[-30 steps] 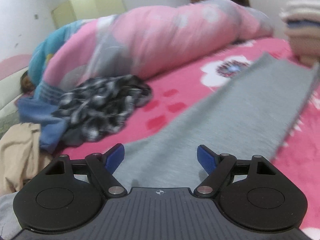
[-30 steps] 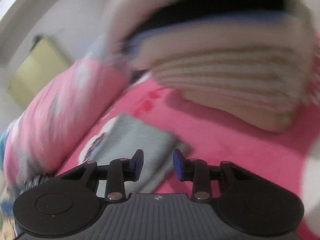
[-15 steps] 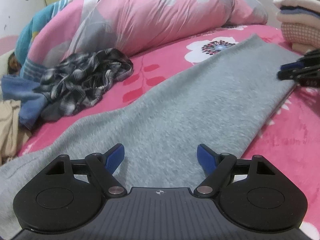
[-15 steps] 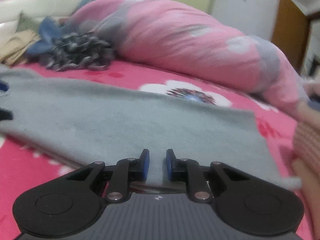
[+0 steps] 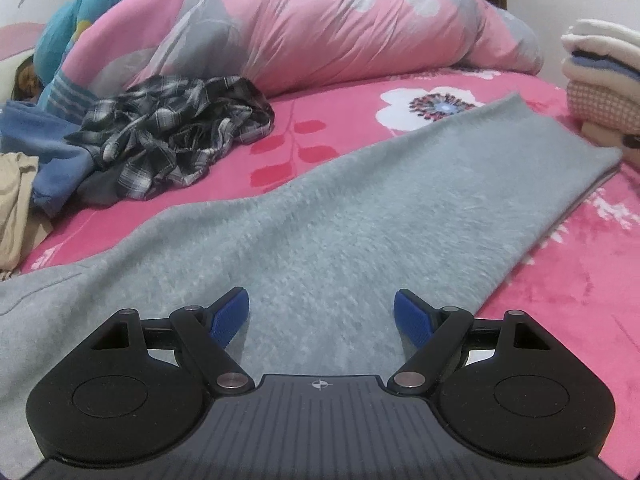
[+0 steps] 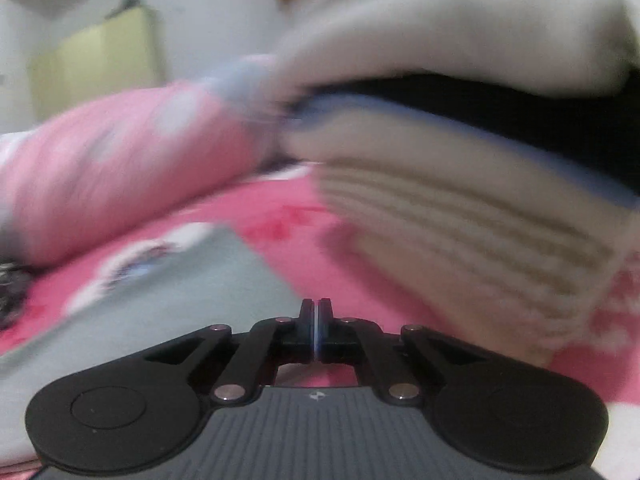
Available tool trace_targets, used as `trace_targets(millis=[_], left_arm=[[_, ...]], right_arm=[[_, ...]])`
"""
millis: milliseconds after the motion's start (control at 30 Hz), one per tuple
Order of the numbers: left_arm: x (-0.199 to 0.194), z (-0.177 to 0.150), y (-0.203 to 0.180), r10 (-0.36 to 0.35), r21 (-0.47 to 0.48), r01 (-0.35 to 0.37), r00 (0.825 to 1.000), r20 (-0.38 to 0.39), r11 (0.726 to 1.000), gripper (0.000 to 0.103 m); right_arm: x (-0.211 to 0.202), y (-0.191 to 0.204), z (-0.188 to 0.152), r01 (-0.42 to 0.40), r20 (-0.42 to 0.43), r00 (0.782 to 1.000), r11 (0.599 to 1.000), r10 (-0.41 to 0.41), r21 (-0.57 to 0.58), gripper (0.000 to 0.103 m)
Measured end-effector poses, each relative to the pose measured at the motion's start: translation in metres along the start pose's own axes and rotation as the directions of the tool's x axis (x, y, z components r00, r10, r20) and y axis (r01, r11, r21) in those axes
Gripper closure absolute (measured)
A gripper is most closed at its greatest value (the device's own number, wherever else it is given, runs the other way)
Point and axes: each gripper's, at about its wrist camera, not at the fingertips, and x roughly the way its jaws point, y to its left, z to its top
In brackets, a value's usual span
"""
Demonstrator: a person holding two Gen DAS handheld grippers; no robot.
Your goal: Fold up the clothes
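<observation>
- My left tool (image 5: pixel 322 314) is hanging low over the grey garment (image 5: pixel 360 216) with its jaws spread wide. The blue pads (image 5: pixel 230 316) aren't touching the fabric as far as I can see, so nothing is gripped.
- The grey garment is spread flat along the pink bed (image 5: pixel 568 264), running from right under my left tool out toward the far right corner. Its far end sits just beside the folded stack (image 5: pixel 600 80).
- My right tool (image 6: pixel 316 326) is clenched tight, pads pressed together with just a sliver of light between them. I can't see any cloth caught in there.
- The right view is badly smeared, but the folded stack (image 6: pixel 460 200) fills the upper right, and the grey garment (image 6: pixel 168 300) shows at lower left on the bed (image 6: pixel 280 216).
- A crumpled plaid shirt (image 5: pixel 172 132) lies in a heap on the left of the bed, well apart from the grey piece. Something blue (image 5: pixel 44 148) and a tan cloth (image 5: pixel 16 208) sit beside it.
- The rolled pink duvet (image 5: pixel 320 28) lies along the back of the bed.
</observation>
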Motion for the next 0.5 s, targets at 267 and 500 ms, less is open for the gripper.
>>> trace_targets(millis=[267, 500], left_arm=[[-0.042, -0.025, 0.039, 0.021, -0.158, -0.02, 1.0, 0.008, 0.987, 0.022], [-0.078, -0.054, 0.075, 0.013, -0.302, 0.017, 0.995, 0.098, 0.953, 0.022]], right_arm=[[0.022, 0.002, -0.009, 0.143, -0.151, 0.976, 0.987, -0.154, -0.079, 0.103], [-0.045, 0.062, 0.005, 0.038, -0.018, 0.999, 0.991, -0.04, -0.128, 0.101]])
